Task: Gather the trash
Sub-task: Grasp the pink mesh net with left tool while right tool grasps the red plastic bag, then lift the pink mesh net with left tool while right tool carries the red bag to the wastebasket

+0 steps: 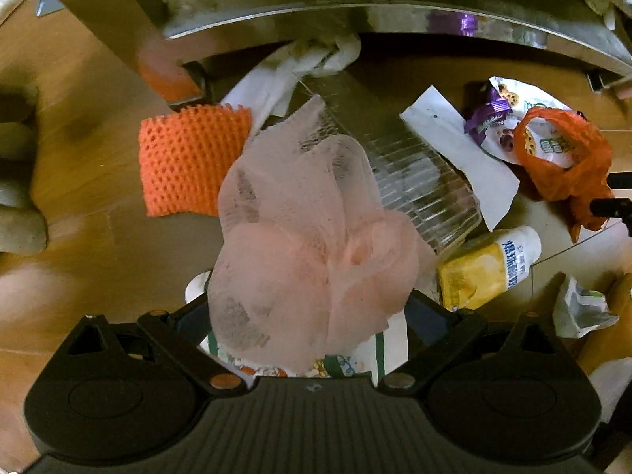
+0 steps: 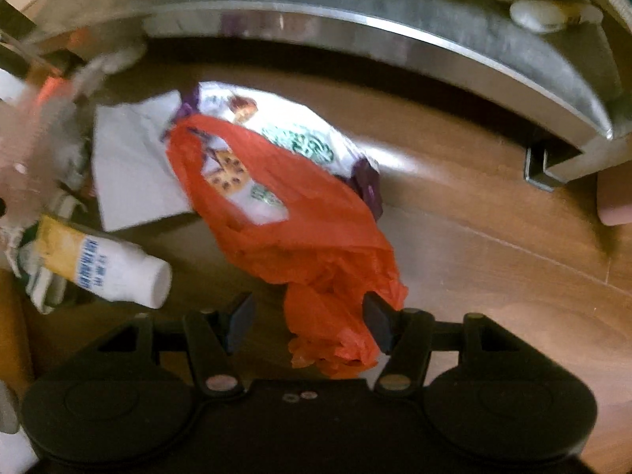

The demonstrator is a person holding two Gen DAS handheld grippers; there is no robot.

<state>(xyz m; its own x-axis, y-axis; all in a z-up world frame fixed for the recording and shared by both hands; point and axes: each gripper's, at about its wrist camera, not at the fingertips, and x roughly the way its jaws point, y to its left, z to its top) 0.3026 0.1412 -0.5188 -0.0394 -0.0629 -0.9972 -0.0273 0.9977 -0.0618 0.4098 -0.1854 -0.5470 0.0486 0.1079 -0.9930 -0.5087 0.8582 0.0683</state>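
Note:
In the left wrist view a pink foam net [image 1: 304,245] bulges out between my left gripper's [image 1: 308,316] fingers and hides the pads, so whether they clamp it cannot be told. Behind it lie a clear ribbed plastic cup [image 1: 414,173], an orange foam net [image 1: 189,162] and a white-and-yellow bottle [image 1: 489,264]. In the right wrist view my right gripper [image 2: 310,322] is open, its pads either side of the lower end of an orange plastic bag [image 2: 300,229]. The bag lies over a white snack wrapper [image 2: 292,138]. The bottle [image 2: 102,264] lies at left.
All of it lies on a wooden floor [image 2: 493,268] in front of a low metal-edged furniture base [image 2: 434,51]. White paper [image 2: 130,166] lies beside the wrapper. A crumpled white wrapper [image 1: 580,308] is at the right in the left wrist view.

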